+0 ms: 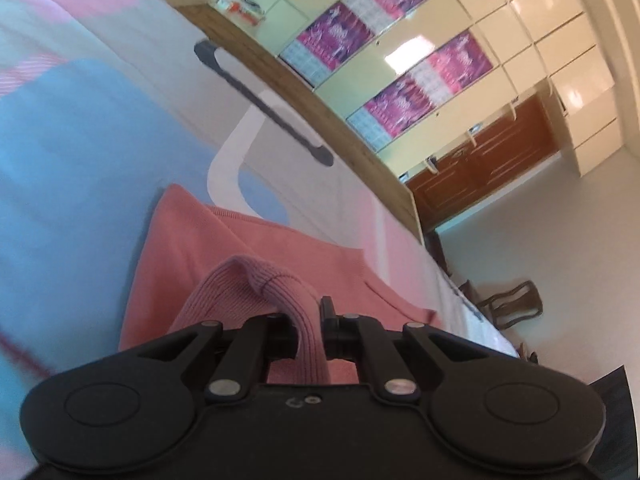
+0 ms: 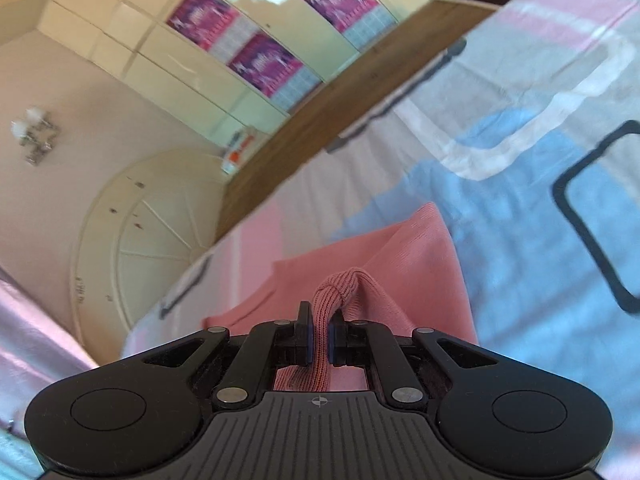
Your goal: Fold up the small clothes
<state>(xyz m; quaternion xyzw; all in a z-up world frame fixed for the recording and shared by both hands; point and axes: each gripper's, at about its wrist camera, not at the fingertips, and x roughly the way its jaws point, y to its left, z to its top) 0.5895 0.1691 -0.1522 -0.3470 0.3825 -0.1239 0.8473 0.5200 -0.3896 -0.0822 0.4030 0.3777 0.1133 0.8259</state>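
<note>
A pink knitted garment (image 1: 280, 256) lies on the bed, stretched out ahead of both grippers. My left gripper (image 1: 310, 330) is shut on the garment's ribbed hem, which bunches up in a fold between the pads. In the right wrist view the same pink garment (image 2: 404, 260) runs forward from my right gripper (image 2: 320, 338), which is shut on another bunch of its ribbed edge. The cloth hangs taut from each grip down to the bedsheet. Neither gripper shows in the other's view.
The bedsheet (image 1: 88, 168) has blue, pink and white patches with dark outlines. A wooden bed board (image 1: 328, 120) borders it. Behind stand cream wardrobes (image 1: 540, 40) with purple posters, a brown cabinet (image 1: 492, 160), a chair (image 1: 512, 304) and bare floor (image 1: 560, 232).
</note>
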